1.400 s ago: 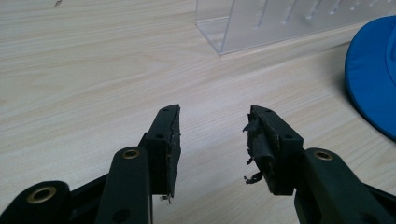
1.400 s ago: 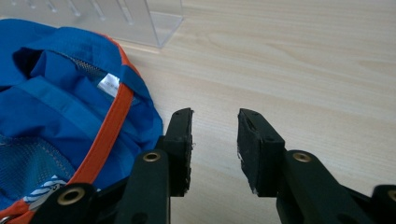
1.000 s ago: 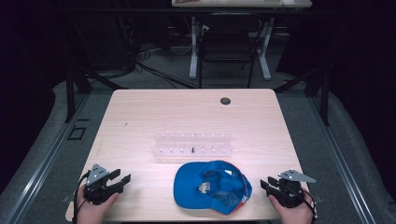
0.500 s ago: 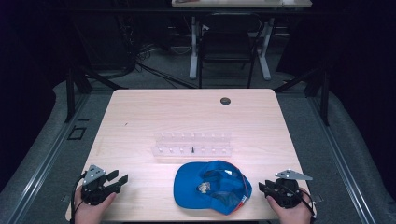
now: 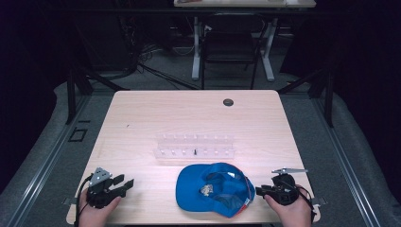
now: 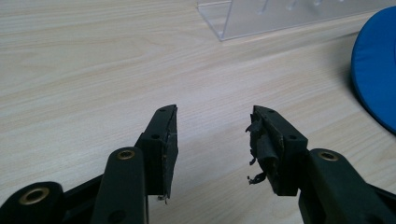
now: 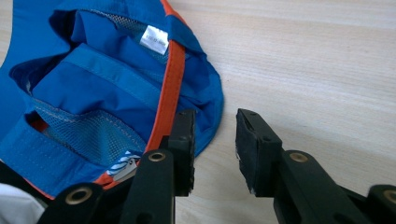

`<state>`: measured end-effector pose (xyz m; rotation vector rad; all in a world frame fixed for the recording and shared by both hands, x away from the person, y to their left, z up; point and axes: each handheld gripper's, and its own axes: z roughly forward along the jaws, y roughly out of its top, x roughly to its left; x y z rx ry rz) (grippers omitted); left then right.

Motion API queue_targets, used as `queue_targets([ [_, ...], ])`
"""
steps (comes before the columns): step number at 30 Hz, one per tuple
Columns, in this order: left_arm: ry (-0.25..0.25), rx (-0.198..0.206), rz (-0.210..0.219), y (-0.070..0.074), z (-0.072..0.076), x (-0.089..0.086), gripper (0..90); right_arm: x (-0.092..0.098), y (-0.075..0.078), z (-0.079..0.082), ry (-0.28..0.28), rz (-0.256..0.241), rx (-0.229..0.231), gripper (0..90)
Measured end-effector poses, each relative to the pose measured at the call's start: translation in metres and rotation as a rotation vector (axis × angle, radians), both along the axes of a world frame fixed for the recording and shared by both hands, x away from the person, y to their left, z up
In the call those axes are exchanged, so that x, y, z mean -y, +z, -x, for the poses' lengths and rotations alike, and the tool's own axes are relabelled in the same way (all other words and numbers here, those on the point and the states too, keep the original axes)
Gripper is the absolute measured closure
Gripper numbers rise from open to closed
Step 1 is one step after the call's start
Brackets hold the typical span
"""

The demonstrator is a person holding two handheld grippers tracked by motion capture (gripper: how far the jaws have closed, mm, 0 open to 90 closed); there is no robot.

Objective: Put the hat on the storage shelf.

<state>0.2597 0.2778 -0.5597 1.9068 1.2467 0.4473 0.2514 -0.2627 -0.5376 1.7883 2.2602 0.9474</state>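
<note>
A blue cap [image 5: 215, 189] with orange trim lies upside down near the table's front edge, its inside and white label [image 7: 154, 39] showing. My right gripper [image 5: 259, 191] rests just right of it, open. In the right gripper view the right gripper [image 7: 215, 140] has its left jaw over the edge of the cap [image 7: 107, 84], and the gap holds only a sliver of that edge. My left gripper [image 5: 126, 183] sits at the front left, open and pointing right. In the left gripper view the left gripper [image 6: 212, 135] holds nothing, with worn pads and the cap [image 6: 376, 79] farther right.
A clear plastic rack [image 5: 195, 145] stands mid-table behind the cap, with a small dark piece [image 5: 195, 152] in it; its corner [image 6: 280, 16] lies ahead of the left gripper. A black grommet [image 5: 228, 102] marks the far side. Bare wood [image 5: 142, 123] surrounds the left gripper.
The right gripper has crept a little leftward, up to the cap's edge. The left gripper has barely shifted. The cap and rack have not moved.
</note>
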Motion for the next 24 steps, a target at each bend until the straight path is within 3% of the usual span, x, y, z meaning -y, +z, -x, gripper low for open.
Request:
queue_targets([
  [5,-0.013,0.013,0.001,0.0,0.001,0.003,51.9,-0.004,0.007,-0.009,-0.003,-0.01,-0.04,67.5],
  [9,-0.024,-0.002,-0.012,0.0,0.0,0.004,51.9,-0.009,0.007,-0.02,0.001,-0.024,-0.084,67.3],
  [12,-0.024,-0.001,-0.01,0.0,0.0,0.004,51.9,-0.013,0.004,-0.024,0.005,0.012,-0.113,66.8],
  [17,-0.025,0.0,-0.009,-0.001,0.001,0.005,51.9,-0.013,0.002,-0.029,-0.006,0.029,-0.139,66.5],
  [23,-0.023,0.004,-0.01,-0.002,0.0,0.006,51.9,-0.018,-0.003,-0.036,-0.025,0.035,-0.195,69.2],
  [24,-0.025,0.002,-0.011,-0.002,0.0,0.006,51.9,-0.018,-0.005,-0.039,-0.011,0.054,-0.221,71.0],
])
